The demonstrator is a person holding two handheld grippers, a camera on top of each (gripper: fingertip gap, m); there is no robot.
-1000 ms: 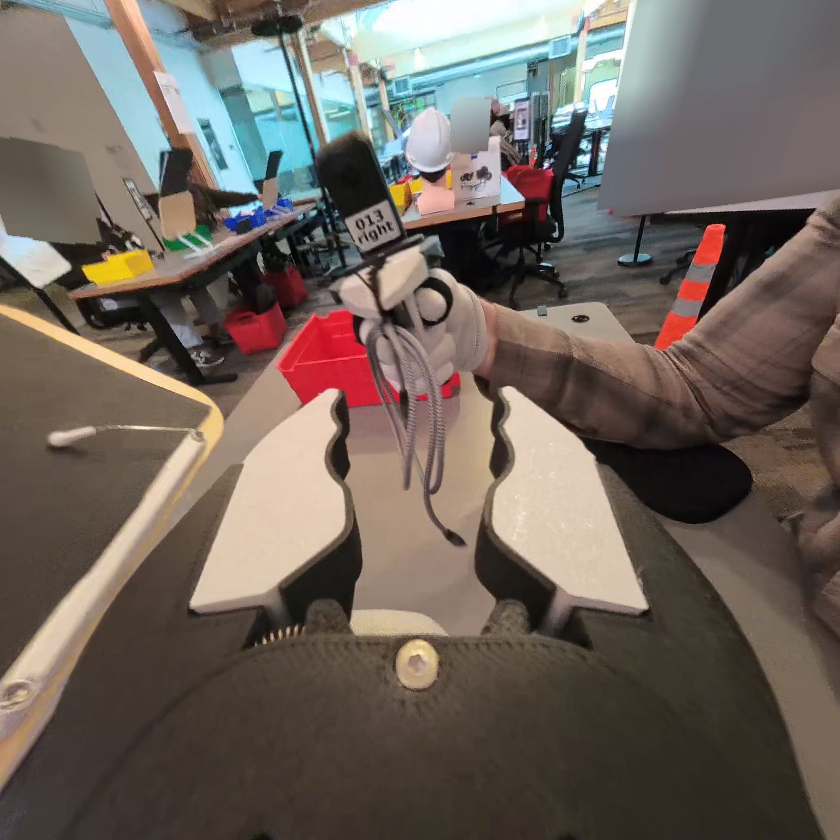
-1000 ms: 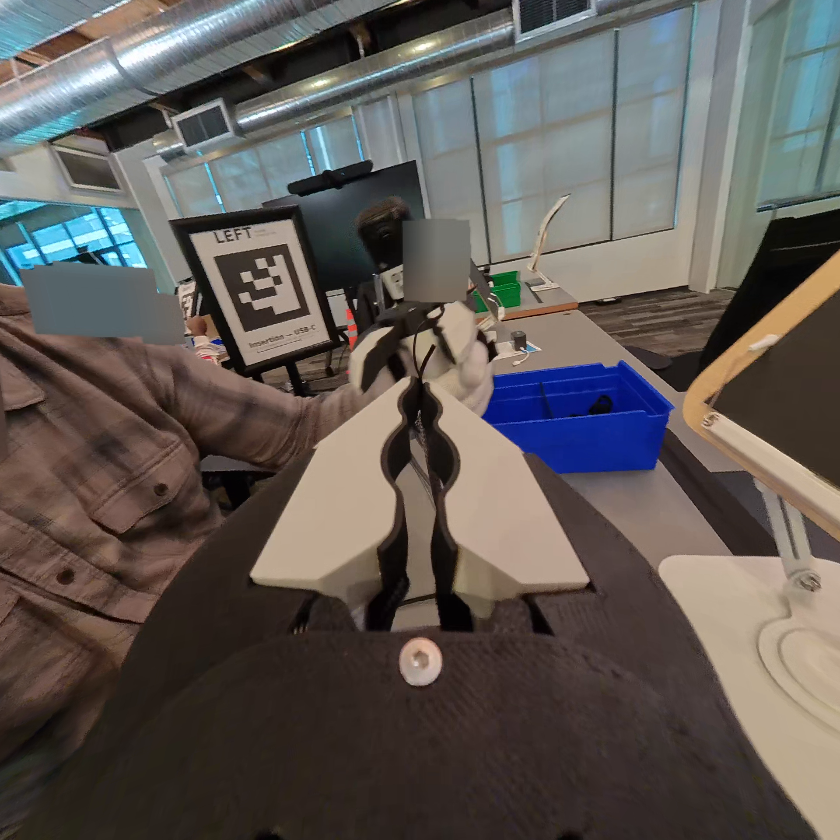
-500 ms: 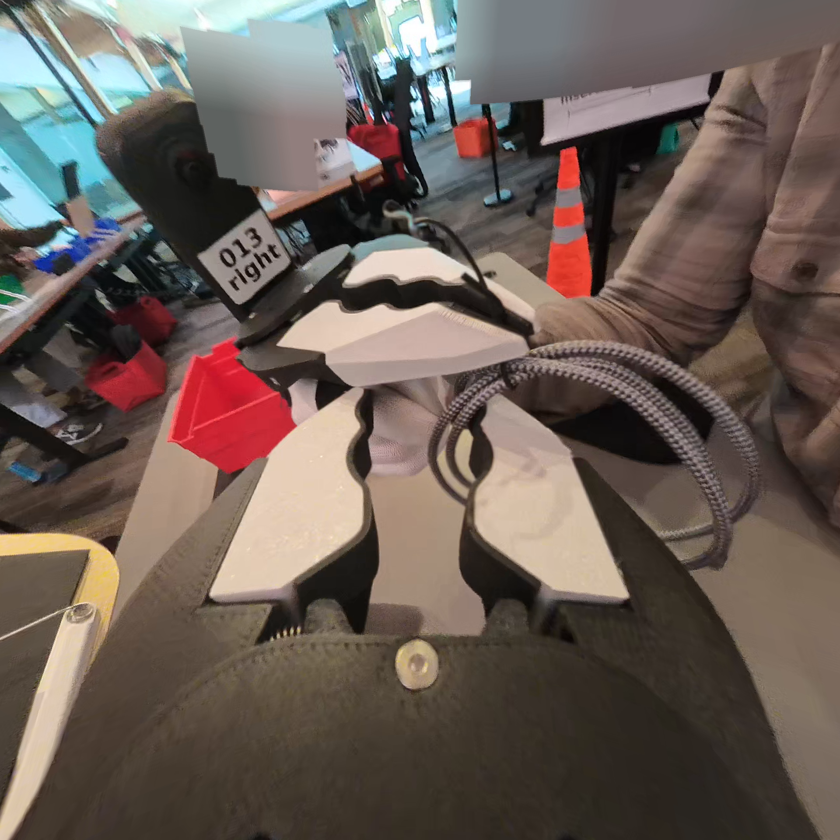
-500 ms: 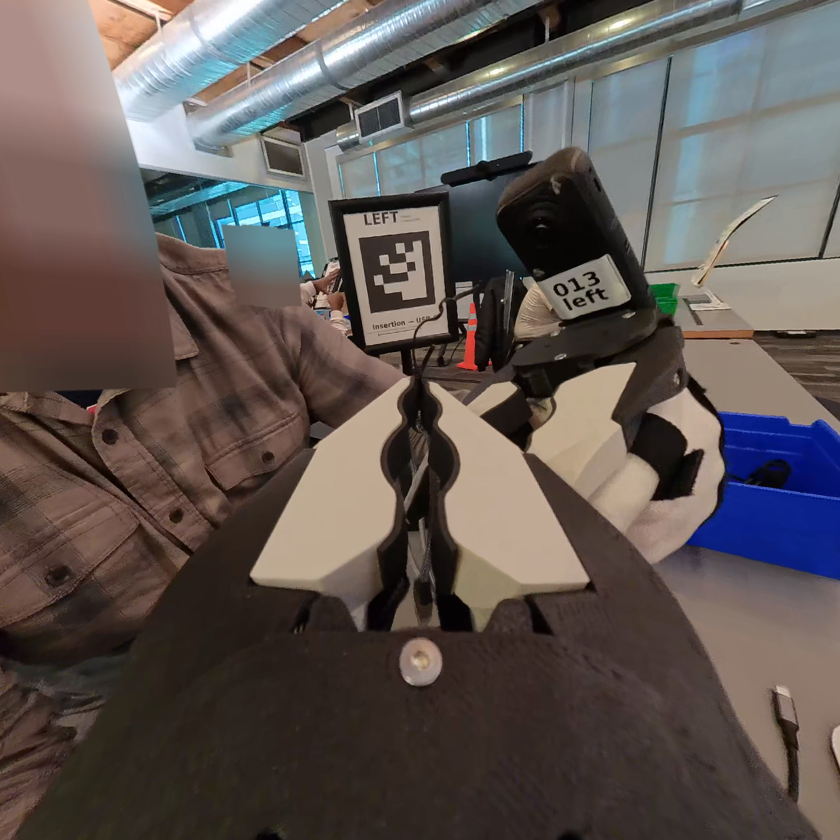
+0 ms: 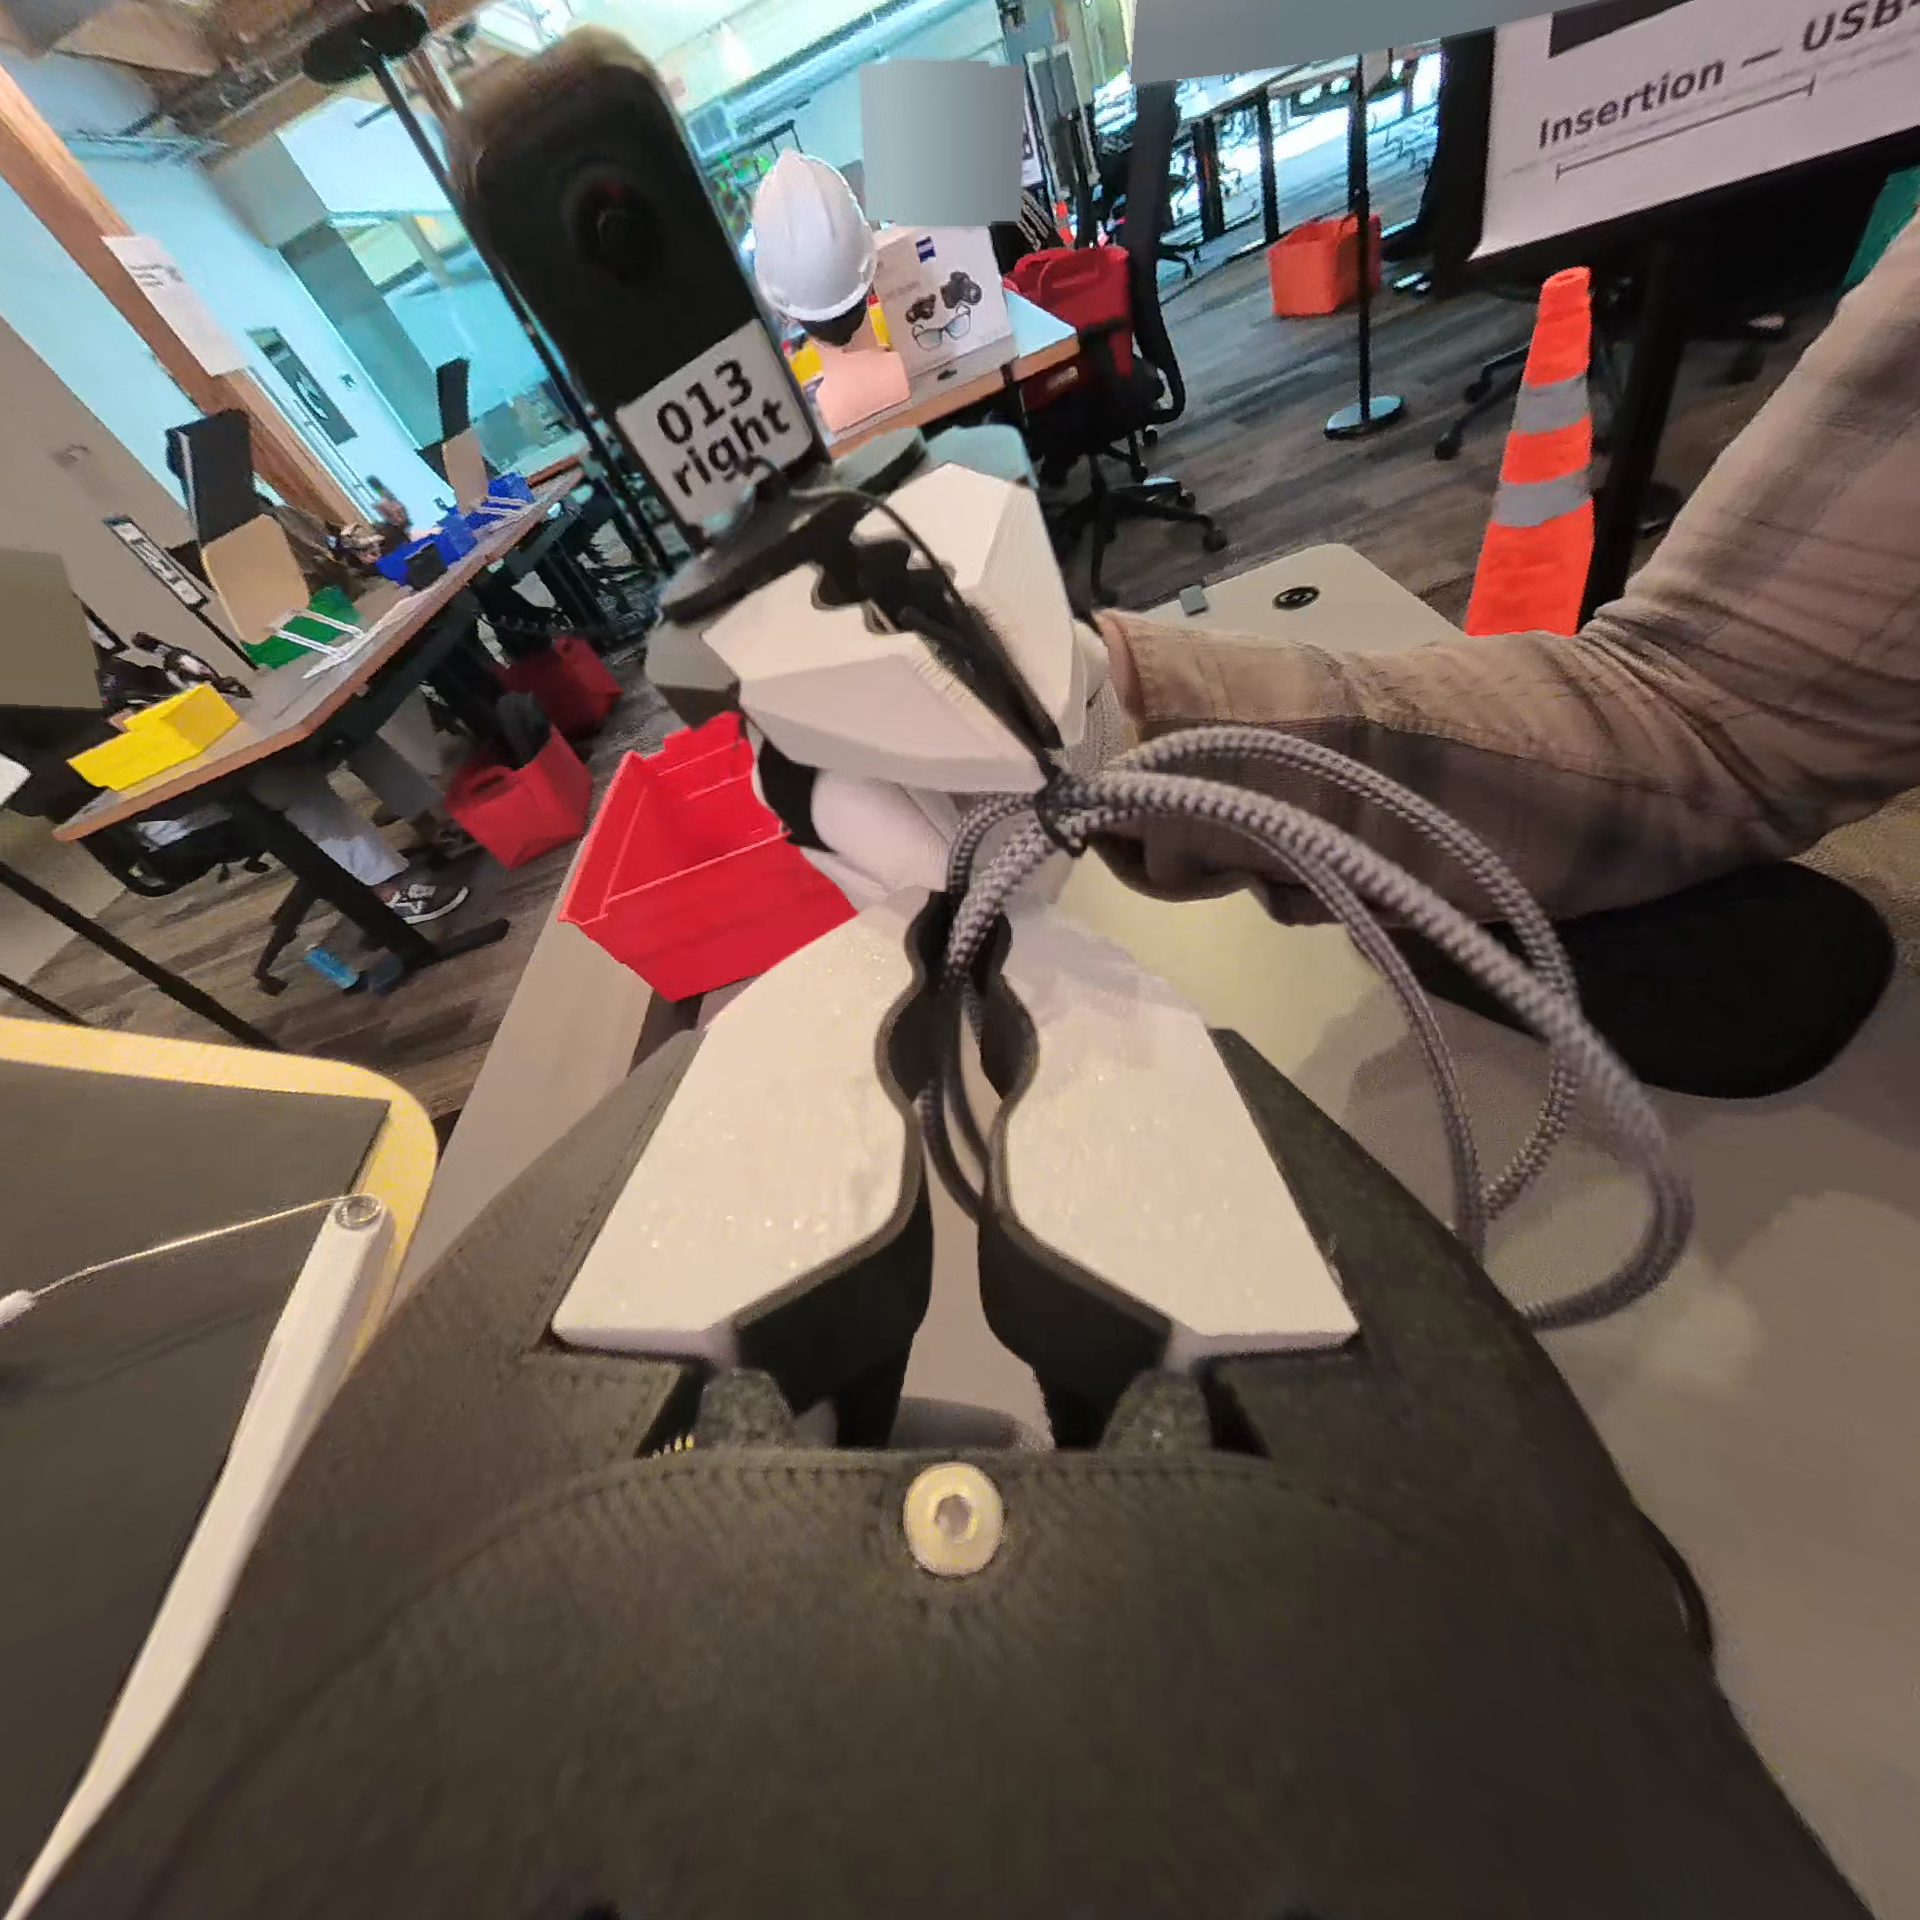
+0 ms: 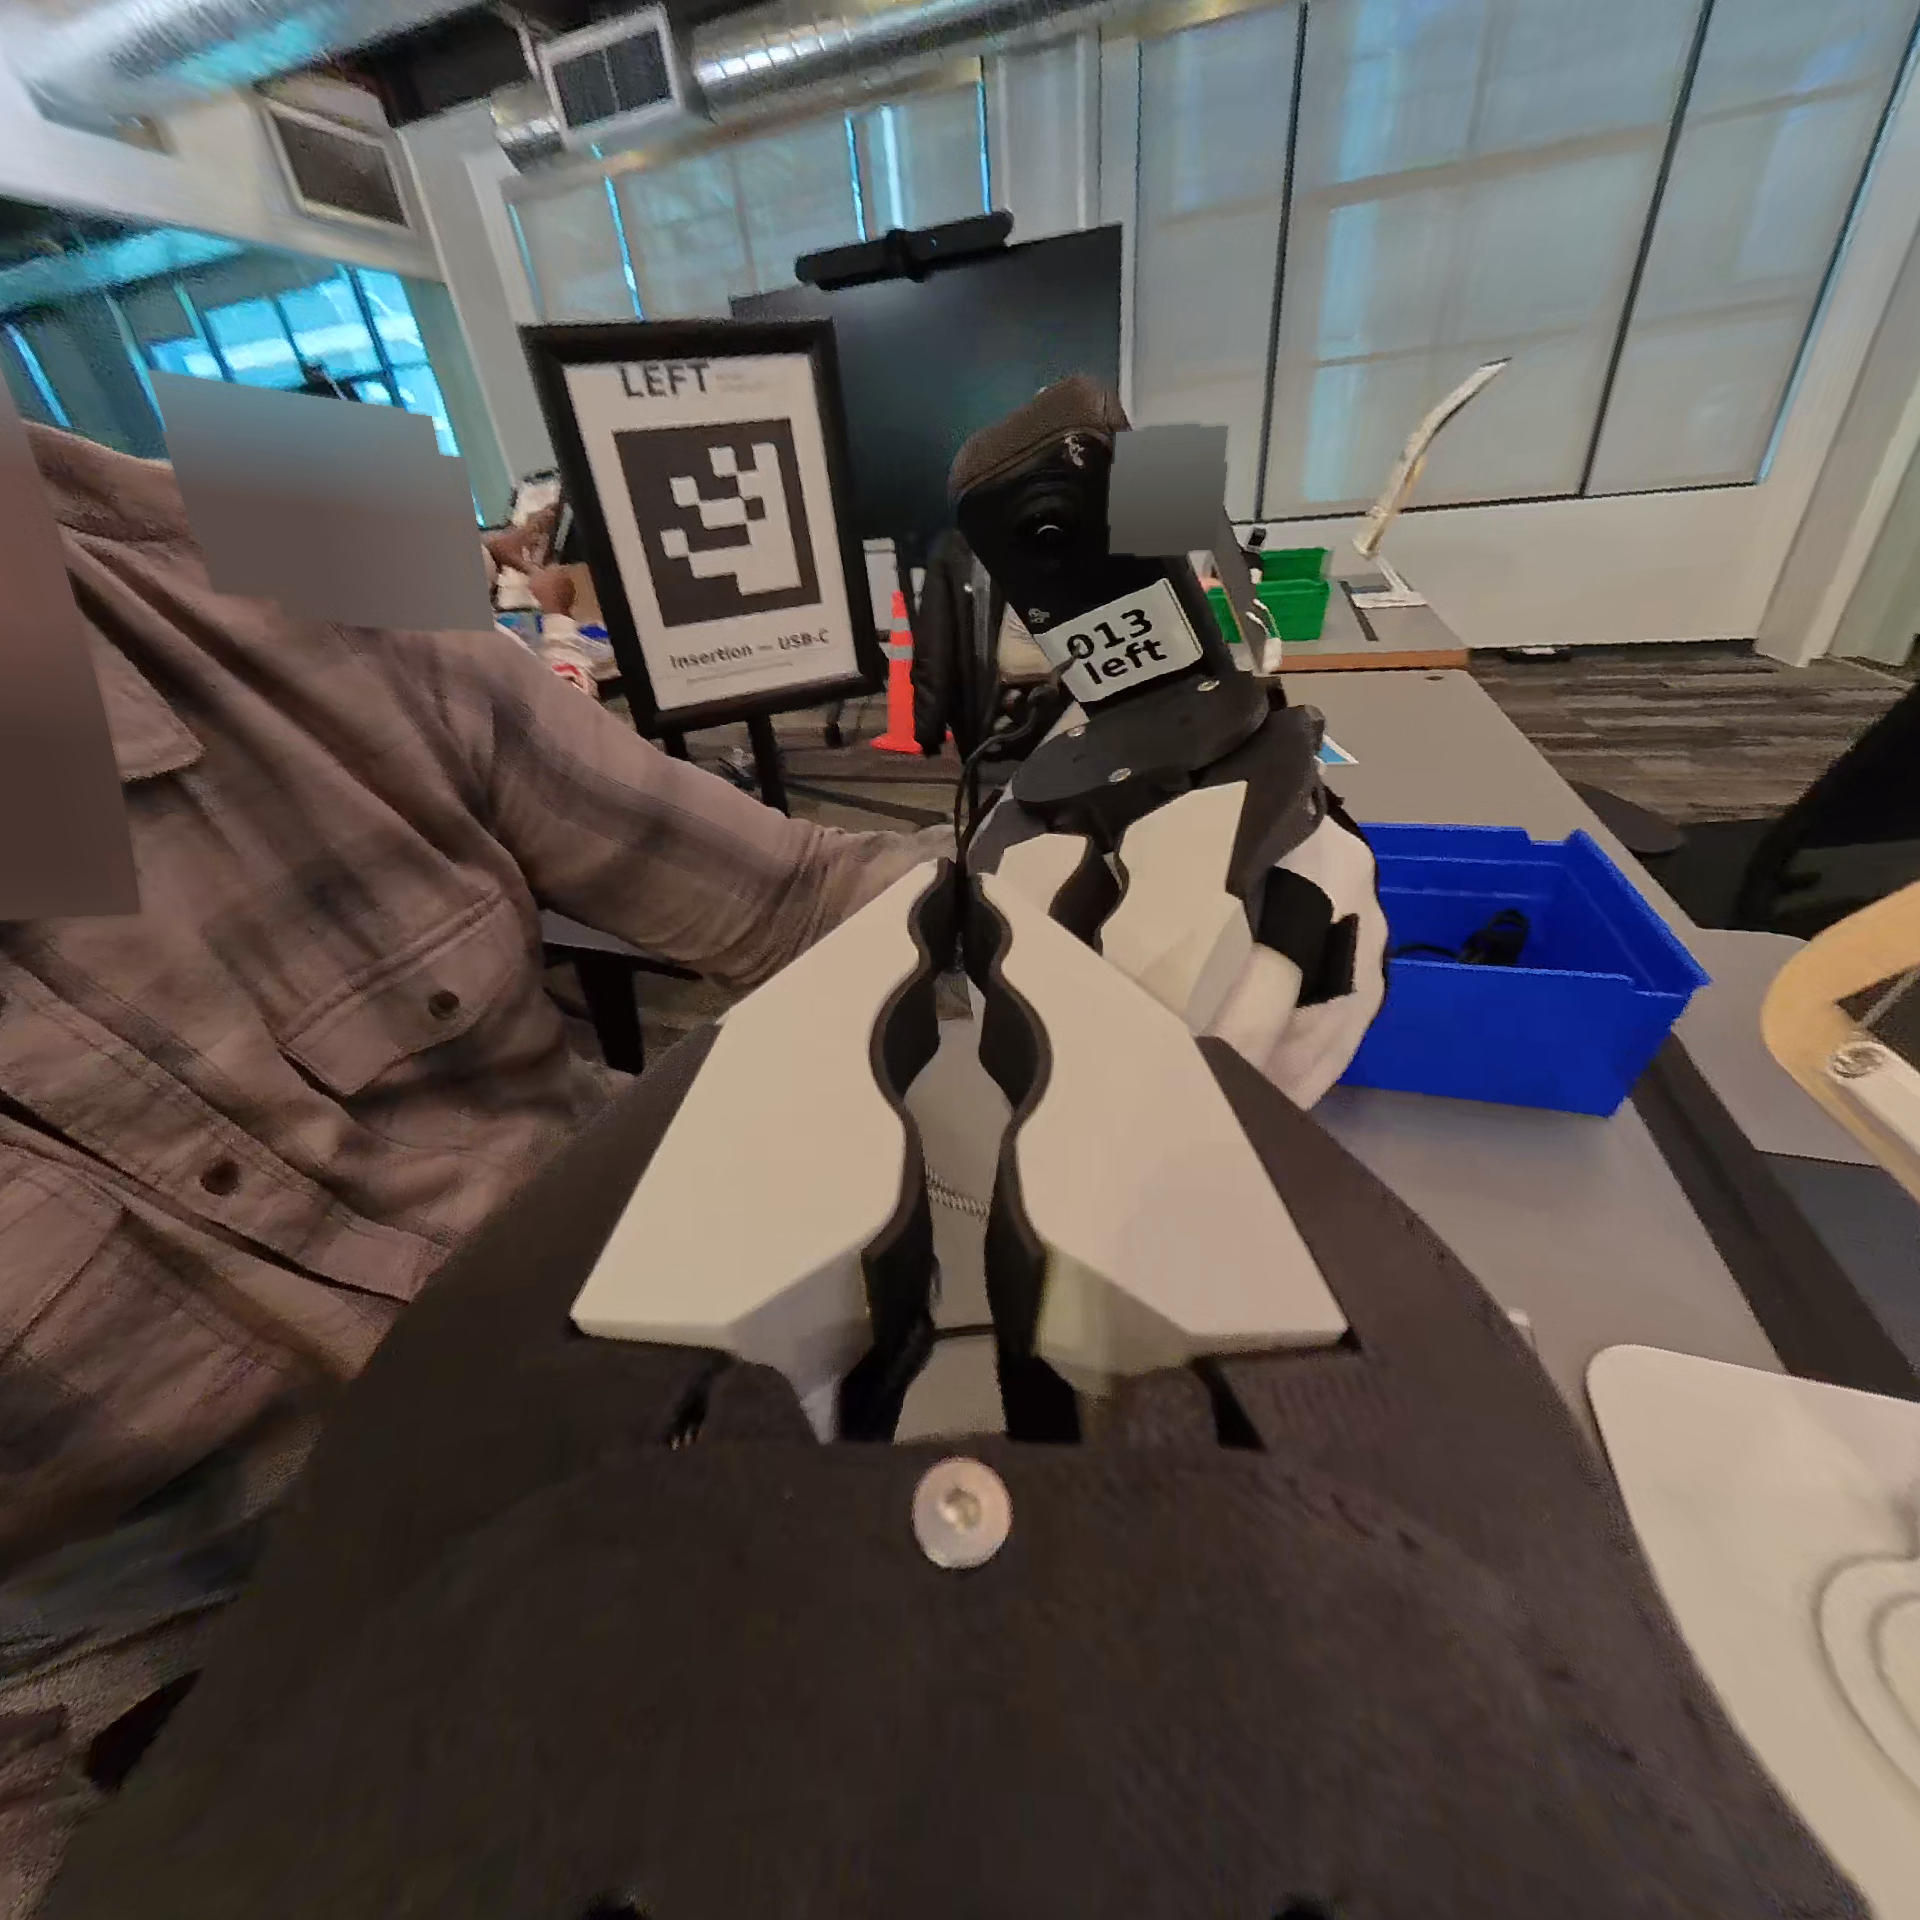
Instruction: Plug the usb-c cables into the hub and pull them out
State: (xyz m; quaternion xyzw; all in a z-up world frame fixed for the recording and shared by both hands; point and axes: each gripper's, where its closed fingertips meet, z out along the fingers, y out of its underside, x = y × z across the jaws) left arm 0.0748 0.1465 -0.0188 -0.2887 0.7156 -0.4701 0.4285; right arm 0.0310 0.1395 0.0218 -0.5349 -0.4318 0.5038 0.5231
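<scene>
Above the grey desk (image 5: 1787, 1455), held in the air between the two tools: one bundle of grey braided usb-c cables (image 5: 1455, 904), looped several times, the loops hanging out toward the desk's right side in the left wrist view.

Left gripper (image 5: 961, 966): white fingers with black wavy pads, drawn nearly together. Strands of the bundle run down the narrow gap between them, so the fingers are clenched on the cables. A white-gloved hand carries it in the right wrist view (image 6: 1101, 883).

Right gripper (image 6: 961, 914): fingers pressed together at the tips, pinching a thin dark cord and a small metal plug end seen in the gap. In the left wrist view (image 5: 1039, 764) its tips meet at the knot of the bundle, grasping the cables there. It points down toward the left tool.

Hub: not identifiable in either view.

Red bin (image 5: 686, 883): at the desk's far left edge, left wrist view.

Blue bin (image 6: 1507, 966): on the desk behind the left tool, right wrist view; a dark cord lies inside.

Black pad (image 5: 1714, 987): at the desk's right edge, under the plaid sleeve (image 5: 1558, 727).

White stand base (image 6: 1766, 1558): lower right corner of the right wrist view.

Orange cone (image 5: 1538, 457): on the floor beyond the desk.
</scene>
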